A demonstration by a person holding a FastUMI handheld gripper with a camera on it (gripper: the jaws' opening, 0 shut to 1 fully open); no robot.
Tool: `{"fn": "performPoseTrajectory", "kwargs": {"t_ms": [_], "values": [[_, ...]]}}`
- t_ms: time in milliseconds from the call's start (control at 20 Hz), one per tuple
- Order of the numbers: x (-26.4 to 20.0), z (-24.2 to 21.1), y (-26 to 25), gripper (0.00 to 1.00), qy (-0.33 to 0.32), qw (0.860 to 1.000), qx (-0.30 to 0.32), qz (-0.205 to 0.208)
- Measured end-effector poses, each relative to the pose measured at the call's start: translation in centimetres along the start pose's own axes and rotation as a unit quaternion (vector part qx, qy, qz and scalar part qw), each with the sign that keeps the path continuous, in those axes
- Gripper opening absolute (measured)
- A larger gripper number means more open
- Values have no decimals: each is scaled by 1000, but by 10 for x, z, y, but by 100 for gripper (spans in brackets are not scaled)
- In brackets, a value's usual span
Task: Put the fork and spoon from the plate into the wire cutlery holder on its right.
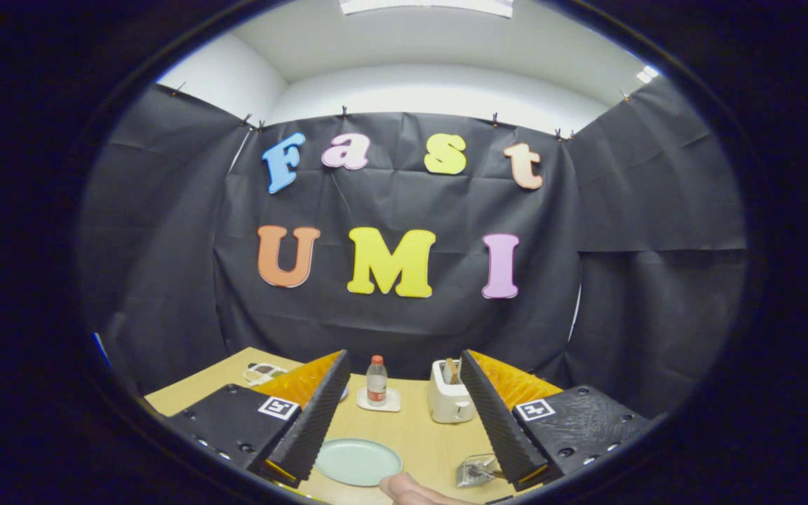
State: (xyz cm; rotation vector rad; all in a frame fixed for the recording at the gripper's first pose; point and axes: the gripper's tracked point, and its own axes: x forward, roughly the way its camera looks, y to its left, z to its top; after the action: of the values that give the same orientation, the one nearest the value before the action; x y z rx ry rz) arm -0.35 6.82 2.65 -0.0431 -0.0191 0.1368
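Your claw (414,421) stands wide open above the table (425,438), its two fingers spread well apart and gripping nothing; neither finger touches anything you can see. Between the fingers, close in and nearer the left one, lies the pale green plate (357,461). Its face looks bare from here; you cannot make out a fork or spoon on it. Just beside the right finger, low down, sits the wire cutlery holder (475,470), partly hidden by that finger, with something metallic showing at its top; whether that is the fork or the spoon you cannot tell. A fingertip of a person's hand (411,489) shows between the plate and the holder, at the near side of the table.

Beyond the fingers, farther back on the table, a small bottle (376,380) with a red cap stands upright on a white coaster (379,402). To its right stands a white toaster (449,401), close to the inner side of the right finger. Past the left finger a small flat thing (264,372) lies near the far corner.
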Motion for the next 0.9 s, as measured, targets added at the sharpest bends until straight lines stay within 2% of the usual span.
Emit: {"fn": "performPoseTrajectory", "kwargs": {"t_ms": [350,900], "values": [[-14,-16,-7,96,17,1000,7,3],[8,-46,-42,96,53,998,17,5]]}}
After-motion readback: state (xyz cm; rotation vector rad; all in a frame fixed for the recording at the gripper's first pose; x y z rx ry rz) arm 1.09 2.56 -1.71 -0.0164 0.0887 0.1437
